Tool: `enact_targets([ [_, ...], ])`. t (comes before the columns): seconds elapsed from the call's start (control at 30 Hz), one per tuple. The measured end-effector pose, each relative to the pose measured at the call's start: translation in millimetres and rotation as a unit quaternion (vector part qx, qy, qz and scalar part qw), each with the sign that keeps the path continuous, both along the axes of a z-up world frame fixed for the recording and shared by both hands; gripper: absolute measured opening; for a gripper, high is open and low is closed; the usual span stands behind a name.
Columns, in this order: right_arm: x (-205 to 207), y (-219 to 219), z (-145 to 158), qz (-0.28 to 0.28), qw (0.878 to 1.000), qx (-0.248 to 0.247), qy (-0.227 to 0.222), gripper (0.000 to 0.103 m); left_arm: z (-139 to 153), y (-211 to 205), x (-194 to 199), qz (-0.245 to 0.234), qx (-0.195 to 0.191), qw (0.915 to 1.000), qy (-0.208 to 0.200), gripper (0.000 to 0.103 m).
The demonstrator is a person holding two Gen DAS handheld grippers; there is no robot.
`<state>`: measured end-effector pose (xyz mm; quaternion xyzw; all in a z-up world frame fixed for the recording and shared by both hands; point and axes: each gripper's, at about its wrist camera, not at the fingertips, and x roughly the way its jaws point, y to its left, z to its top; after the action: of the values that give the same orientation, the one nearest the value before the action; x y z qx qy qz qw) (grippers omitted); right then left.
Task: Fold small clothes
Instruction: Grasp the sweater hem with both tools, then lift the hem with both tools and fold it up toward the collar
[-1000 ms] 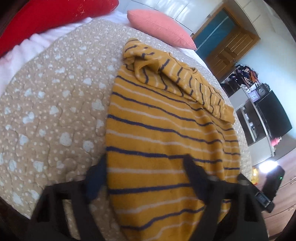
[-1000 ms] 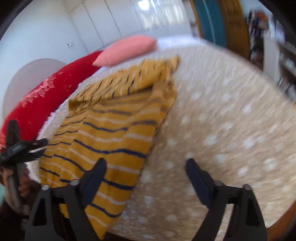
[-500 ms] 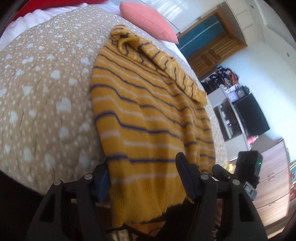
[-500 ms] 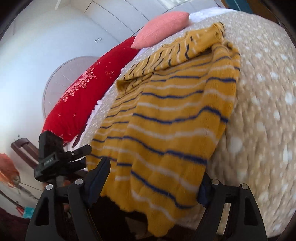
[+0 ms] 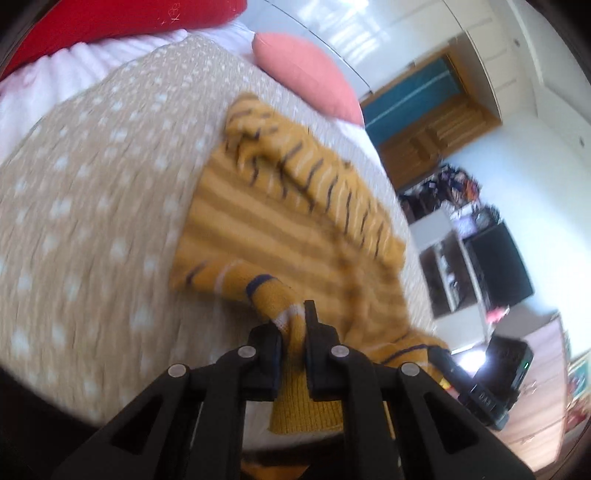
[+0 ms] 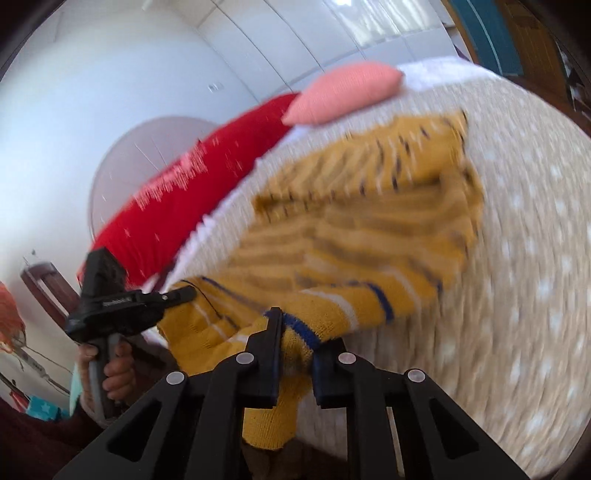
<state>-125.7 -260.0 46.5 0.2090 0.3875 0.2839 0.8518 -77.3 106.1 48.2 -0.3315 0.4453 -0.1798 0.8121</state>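
Note:
A mustard-yellow sweater with navy and white stripes (image 5: pixel 280 221) lies on a beige dotted bedspread (image 5: pixel 92 206), its sleeves folded across the top. My left gripper (image 5: pixel 293 328) is shut on the sweater's left hem corner and lifts it off the bed. My right gripper (image 6: pixel 297 332) is shut on the right hem corner of the sweater (image 6: pixel 369 229) and lifts it too. The hem hangs below both jaws. The left gripper also shows in the right wrist view (image 6: pixel 118 306), held by a hand.
A pink pillow (image 5: pixel 306 74) and a red cushion (image 5: pixel 110 22) lie at the bed's head. The bedspread also shows in the right wrist view (image 6: pixel 517 277). A wooden door (image 5: pixel 436 129), a shelf unit and a dark screen (image 5: pixel 498 266) stand on the right.
Both grippers, open around the hem half a second ago, have shut on its corners and raised them toward the sweater's top. The view is motion-blurred.

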Motion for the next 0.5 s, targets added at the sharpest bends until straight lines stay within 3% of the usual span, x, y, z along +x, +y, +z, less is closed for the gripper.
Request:
enact_targets([
  [0.13,54,-8,21,-0.018,1.000,0.016,-0.011,0.014,18,-3,84,0.009,-0.007,0.9999,-0.004,0.009],
  [0.23,114,-12,27,-0.035,0.999,0.026,-0.002,0.014,19,-8,151,0.018,0.002,0.9997,0.017,0.009],
  [0.33,181,-18,23,-0.060,0.998,0.024,0.018,0.014,9,-20,226,0.025,0.053,0.9970,0.051,0.009],
  [0.43,245,-20,6,-0.083,0.995,0.001,0.054,0.017,-11,-26,282,0.029,0.113,0.9891,0.090,0.011],
  [0.5,279,-29,-13,-0.104,0.991,0.008,0.090,0.017,-19,-24,308,0.030,0.111,0.9881,0.102,0.012],
])
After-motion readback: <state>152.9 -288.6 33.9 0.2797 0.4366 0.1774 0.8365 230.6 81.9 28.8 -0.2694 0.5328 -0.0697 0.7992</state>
